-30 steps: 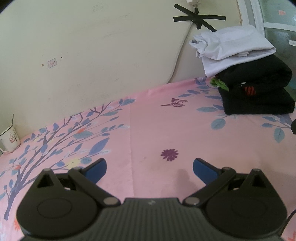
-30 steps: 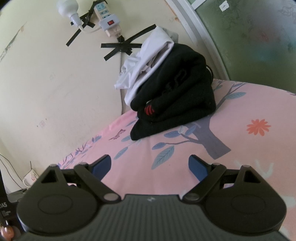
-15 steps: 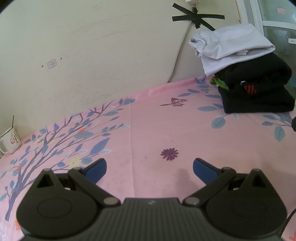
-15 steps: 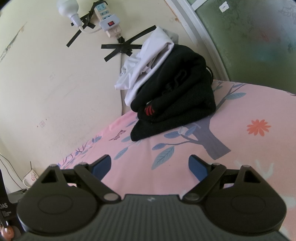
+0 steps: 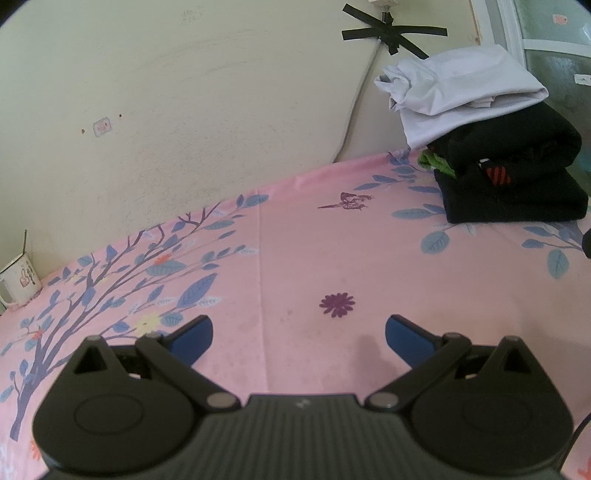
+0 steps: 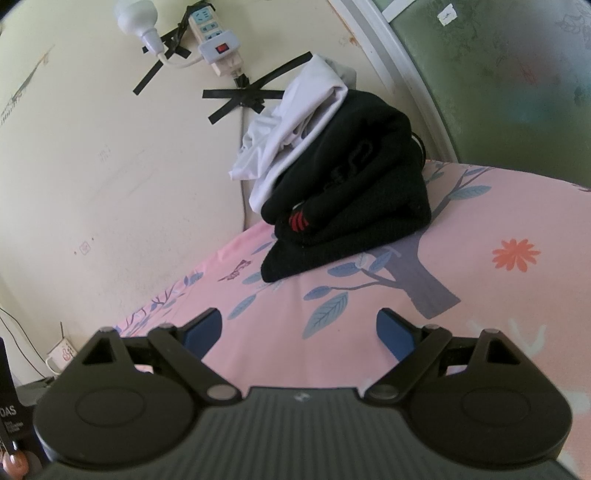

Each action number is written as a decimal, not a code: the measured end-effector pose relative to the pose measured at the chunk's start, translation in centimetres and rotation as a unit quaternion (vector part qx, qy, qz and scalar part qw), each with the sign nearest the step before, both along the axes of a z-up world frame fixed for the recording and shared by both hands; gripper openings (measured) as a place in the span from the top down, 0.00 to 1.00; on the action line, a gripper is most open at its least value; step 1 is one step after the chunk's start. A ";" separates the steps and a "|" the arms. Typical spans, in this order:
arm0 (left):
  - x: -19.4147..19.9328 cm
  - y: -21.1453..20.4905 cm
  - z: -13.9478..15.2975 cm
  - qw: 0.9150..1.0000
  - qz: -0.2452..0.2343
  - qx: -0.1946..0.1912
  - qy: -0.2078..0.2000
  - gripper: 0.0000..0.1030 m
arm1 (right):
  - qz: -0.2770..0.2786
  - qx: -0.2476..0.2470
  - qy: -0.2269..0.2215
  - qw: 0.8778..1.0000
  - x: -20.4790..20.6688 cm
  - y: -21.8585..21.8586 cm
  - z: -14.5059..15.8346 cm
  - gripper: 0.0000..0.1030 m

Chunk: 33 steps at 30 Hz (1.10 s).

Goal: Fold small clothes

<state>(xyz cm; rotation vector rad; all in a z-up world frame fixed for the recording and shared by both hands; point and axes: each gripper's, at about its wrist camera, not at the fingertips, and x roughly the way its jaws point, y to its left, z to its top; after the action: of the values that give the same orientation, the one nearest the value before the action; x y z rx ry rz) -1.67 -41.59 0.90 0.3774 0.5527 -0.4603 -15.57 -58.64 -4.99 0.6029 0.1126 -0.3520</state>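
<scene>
Surface: bed with a pink sheet (image 5: 295, 236), printed with blue-leaved branches, one purple flower, one orange flower, a small dark bird-like motif. Sheet lies flat, faint crease running from the far edge toward the near edge. Far edge meets a cream wall (image 5: 184, 110), scuffed, small sticker on it.

Wall fittings, right wrist view: one power strip (image 6: 216, 44) and one white plug (image 6: 138, 18) fixed with crossed strips of black tape (image 6: 240, 98); a cord drops from there down to the sheet's far edge. To the right, a white window frame (image 6: 399, 74) with frosted greenish glass.

Clothes: one stack (image 5: 509, 173) at the far right corner of the sheet, against wall and window. Counted: two black folded pieces at the bottom, the upper with a red-striped tag; one white piece (image 5: 458, 96) on top, loosely bunched; a scrap of green cloth (image 5: 436, 162) showing at the stack's left side, between the layers.

One mug (image 5: 20, 280) beyond the sheet's left edge, a thin stick in it.

Left gripper (image 5: 299, 332): jaws spread wide, holding nothing, above bare sheet near the purple flower.

Right gripper (image 6: 299, 328): jaws spread wide, holding nothing, facing the stack, well apart from it.
</scene>
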 end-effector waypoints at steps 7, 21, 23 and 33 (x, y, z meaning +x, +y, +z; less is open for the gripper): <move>0.0 0.0 0.0 1.000 -0.001 0.001 0.002 0.00 | 0.000 0.000 0.000 1.000 0.0 0.0 0.0 0.19; -0.1 0.0 0.0 1.000 -0.005 0.002 0.005 0.00 | 0.000 0.000 0.000 1.000 0.0 0.0 0.0 0.19; -0.1 0.0 0.0 1.000 -0.005 0.002 0.006 0.00 | 0.000 0.000 0.000 1.000 0.0 0.0 0.0 0.19; 0.0 -0.1 0.0 1.000 -0.005 0.002 0.006 0.00 | 0.000 0.000 0.000 1.000 0.1 0.0 0.0 0.19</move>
<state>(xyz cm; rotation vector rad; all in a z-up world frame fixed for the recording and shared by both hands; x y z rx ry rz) -1.71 -41.67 0.88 0.3811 0.5642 -0.4711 -15.52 -58.64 -5.00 0.6023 0.1119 -0.3509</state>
